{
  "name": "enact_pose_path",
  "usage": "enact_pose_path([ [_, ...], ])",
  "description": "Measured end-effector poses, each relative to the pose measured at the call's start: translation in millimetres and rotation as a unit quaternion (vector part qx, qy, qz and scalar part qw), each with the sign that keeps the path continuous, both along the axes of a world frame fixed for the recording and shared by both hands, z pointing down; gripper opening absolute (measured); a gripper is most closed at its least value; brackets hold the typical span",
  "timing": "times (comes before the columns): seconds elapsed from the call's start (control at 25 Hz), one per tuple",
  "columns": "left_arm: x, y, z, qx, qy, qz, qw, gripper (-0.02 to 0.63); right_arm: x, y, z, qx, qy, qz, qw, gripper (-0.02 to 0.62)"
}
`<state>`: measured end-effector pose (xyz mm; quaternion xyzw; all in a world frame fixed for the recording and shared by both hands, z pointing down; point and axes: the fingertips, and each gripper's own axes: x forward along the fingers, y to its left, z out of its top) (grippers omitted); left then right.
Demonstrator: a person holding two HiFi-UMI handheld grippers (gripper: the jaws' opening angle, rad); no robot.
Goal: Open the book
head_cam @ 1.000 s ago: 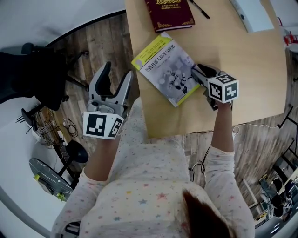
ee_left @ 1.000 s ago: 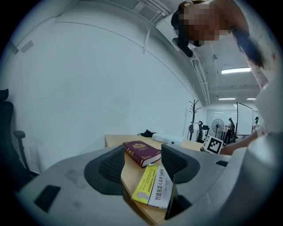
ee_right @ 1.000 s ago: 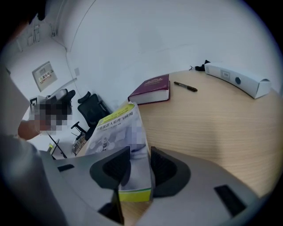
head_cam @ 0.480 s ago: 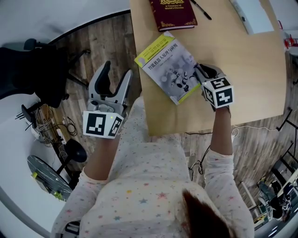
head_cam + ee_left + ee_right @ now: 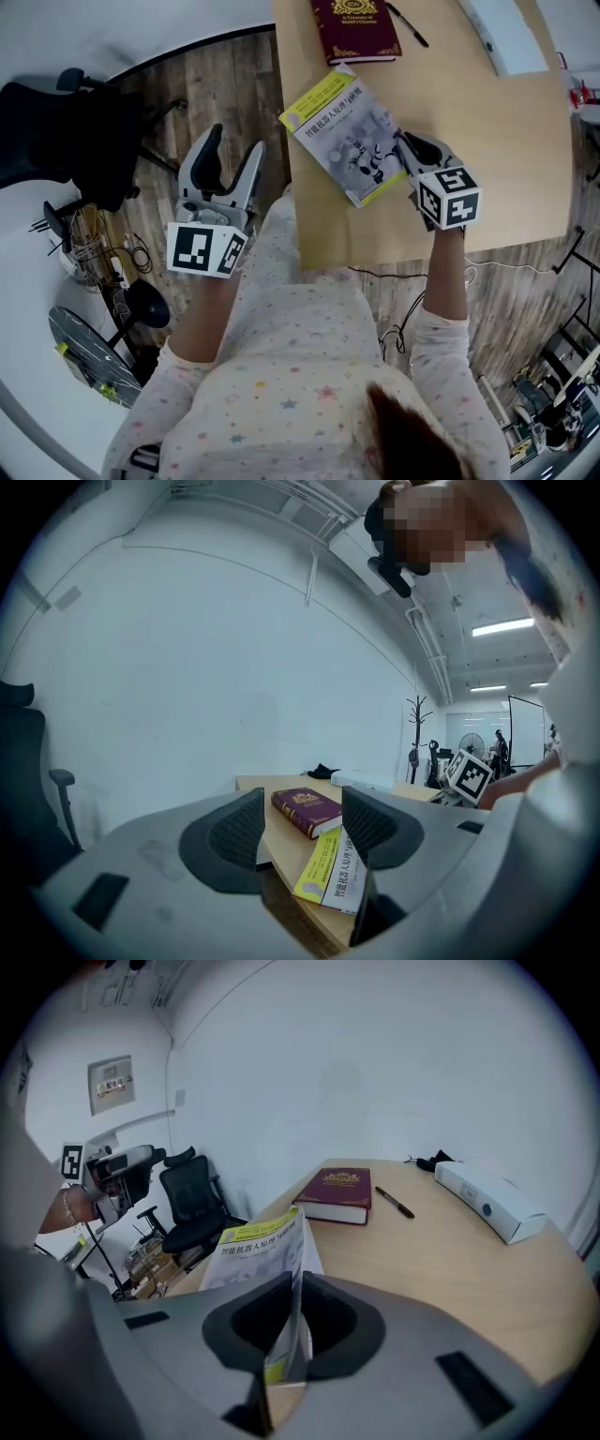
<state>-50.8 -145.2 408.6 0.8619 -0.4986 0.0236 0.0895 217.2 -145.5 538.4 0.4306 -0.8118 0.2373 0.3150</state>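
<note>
Near the top centre of the head view, the book (image 5: 349, 131) lies slanted on the table (image 5: 506, 141), long axis upper left to lower right, its lower-right edge pinched in the jaws of the right gripper (image 5: 405, 155), while the left gripper (image 5: 234, 148) hangs wide open, well apart at left.

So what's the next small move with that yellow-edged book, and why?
Probably raise the right gripper and swing it leftward: its jaws are shut on the book at its cover edge, and it lies almost closed on the table.
</note>
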Motion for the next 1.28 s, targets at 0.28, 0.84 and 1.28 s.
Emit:
enact_pose_path([
  [0.28, -10, 10, -11, 0.009, 0.003, -0.009, 0.9999, 0.244, -3, 4, -2, 0.014, 0.037, -0.003, 0.999, 0.035],
  [0.84, -34, 27, -31, 0.021, -0.001, -0.032, 0.9993, 0.244, -3, 2, -2, 0.028, 0.051, 0.019, 0.998, 0.03],
  [1.28, -42, 32, -44, 0.03, -0.003, -0.039, 0.9988, 0.244, -45, 29, -54, 0.051, -0.046, -0.038, 0.997, 0.023],
])
